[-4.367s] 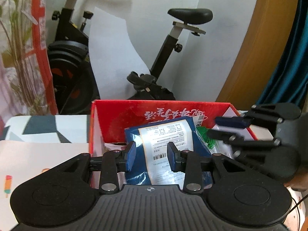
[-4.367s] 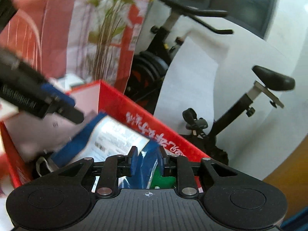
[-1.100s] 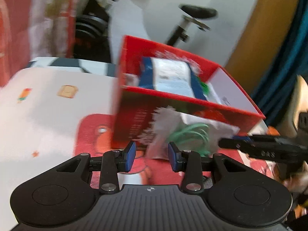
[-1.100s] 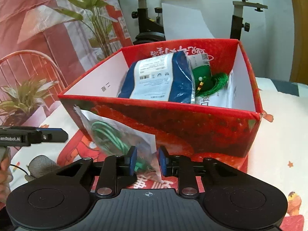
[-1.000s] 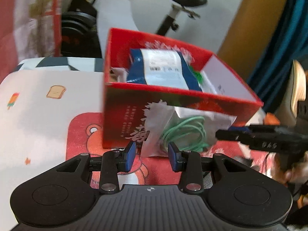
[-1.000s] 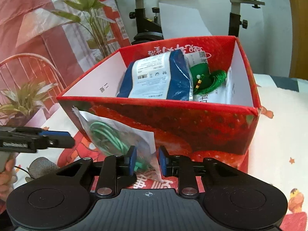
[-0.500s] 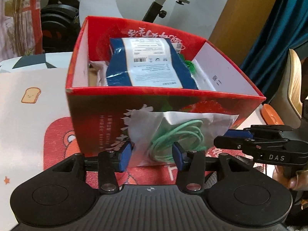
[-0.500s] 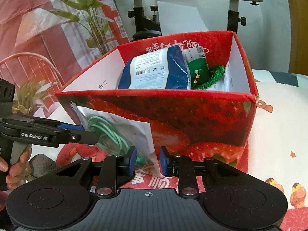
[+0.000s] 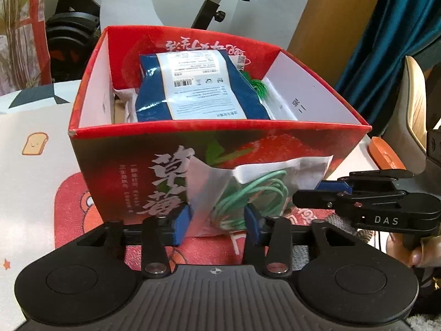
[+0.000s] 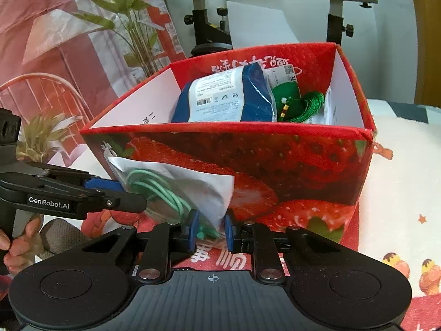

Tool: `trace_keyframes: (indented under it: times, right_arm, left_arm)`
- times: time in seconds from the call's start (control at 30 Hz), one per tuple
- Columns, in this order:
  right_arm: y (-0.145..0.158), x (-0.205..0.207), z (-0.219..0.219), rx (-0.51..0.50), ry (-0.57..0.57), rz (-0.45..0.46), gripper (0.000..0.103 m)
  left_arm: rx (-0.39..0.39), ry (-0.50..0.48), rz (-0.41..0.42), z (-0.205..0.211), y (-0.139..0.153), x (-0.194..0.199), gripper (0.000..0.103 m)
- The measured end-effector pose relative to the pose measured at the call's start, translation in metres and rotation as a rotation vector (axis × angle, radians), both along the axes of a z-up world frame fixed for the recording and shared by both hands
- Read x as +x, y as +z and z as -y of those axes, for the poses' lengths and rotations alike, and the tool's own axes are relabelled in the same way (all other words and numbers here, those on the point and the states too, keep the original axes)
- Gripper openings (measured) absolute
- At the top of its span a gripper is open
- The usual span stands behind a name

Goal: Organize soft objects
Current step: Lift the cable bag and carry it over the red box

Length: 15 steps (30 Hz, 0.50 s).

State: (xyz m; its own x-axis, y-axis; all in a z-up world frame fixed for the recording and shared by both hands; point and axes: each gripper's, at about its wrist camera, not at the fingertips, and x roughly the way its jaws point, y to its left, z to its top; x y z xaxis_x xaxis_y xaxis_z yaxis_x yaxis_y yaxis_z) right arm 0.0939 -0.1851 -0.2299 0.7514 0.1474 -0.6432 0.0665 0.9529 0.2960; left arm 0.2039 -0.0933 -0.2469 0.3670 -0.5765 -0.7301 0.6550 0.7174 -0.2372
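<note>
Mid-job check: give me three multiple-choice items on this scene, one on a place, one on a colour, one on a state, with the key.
1. Where is the clear bag with the cable?
A. inside the box
B. outside, against the box's front wall
C. on the bike seat

2. What colour is the cable?
A. light green
B. yellow
C. black

3. How does the box stand?
A. lidded
B. tipped on its side
C. upright and open on top

Key: 1 B, the bag hangs before the strawberry print; 2 A, pale green loops show through the plastic; 3 C, the blue packet shows from above.
</note>
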Motion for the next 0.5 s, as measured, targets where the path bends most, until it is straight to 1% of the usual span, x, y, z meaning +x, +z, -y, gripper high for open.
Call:
trace_keyframes:
  times: [0.23,0.4,0.5]
  right_arm:
    - [0.007,-0.005,-0.002,0.003,0.003,0.023,0.019]
    - [0.015,-0.011,-0.004,-0.002,0.006,0.041,0.019]
    - [0.024,-0.015,-0.008,-0.015,0.014,0.064,0.019]
  left_arm:
    - [-0.004,0.01,0.006,-0.003,0.005,-0.011,0.043]
    - [-0.023,0.024,0.012,-0.009,0.013,-0.022,0.043]
    - [-0.052,0.041,0.018,-0.014,0.023,-0.028,0.043]
